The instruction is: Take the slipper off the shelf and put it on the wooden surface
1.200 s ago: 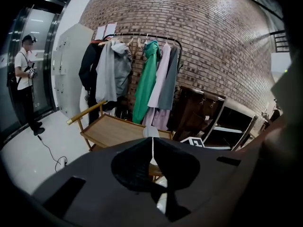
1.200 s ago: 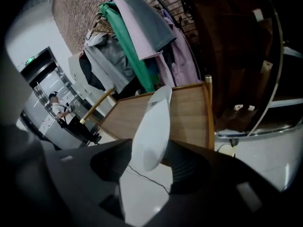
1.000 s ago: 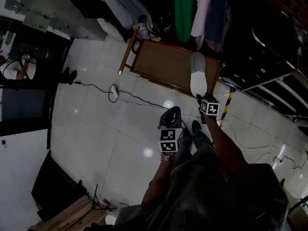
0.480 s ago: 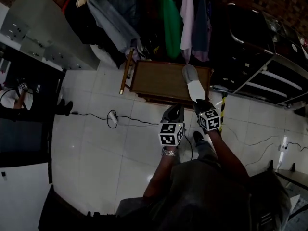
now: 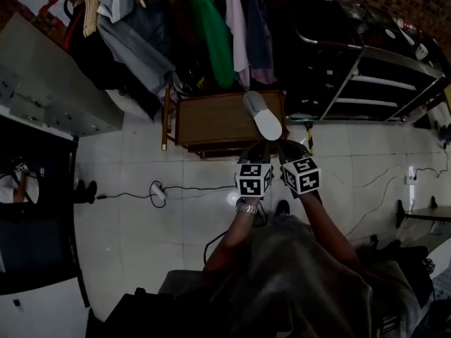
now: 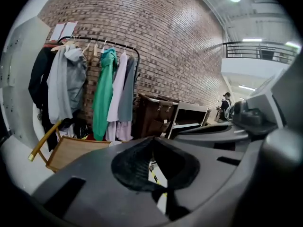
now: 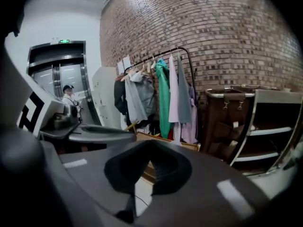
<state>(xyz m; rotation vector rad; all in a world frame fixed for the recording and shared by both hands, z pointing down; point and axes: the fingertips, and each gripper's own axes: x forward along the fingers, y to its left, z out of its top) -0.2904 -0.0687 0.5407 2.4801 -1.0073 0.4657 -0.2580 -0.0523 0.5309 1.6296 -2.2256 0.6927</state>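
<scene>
Slipper [image 5: 262, 115] lies on the wooden table [image 5: 208, 122]. Just beside the table, left gripper [image 5: 254, 148] is pinched together and right gripper [image 5: 285, 147] has just snapped closed (both empty).

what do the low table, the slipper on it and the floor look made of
Low table: wood, by its matt brown top and paler rails. Slipper: likely soft fabric or foam, pale grey, dull; too small to be sure. Floor: glossy pale tiles, with grout lines and a light's reflection.
</scene>
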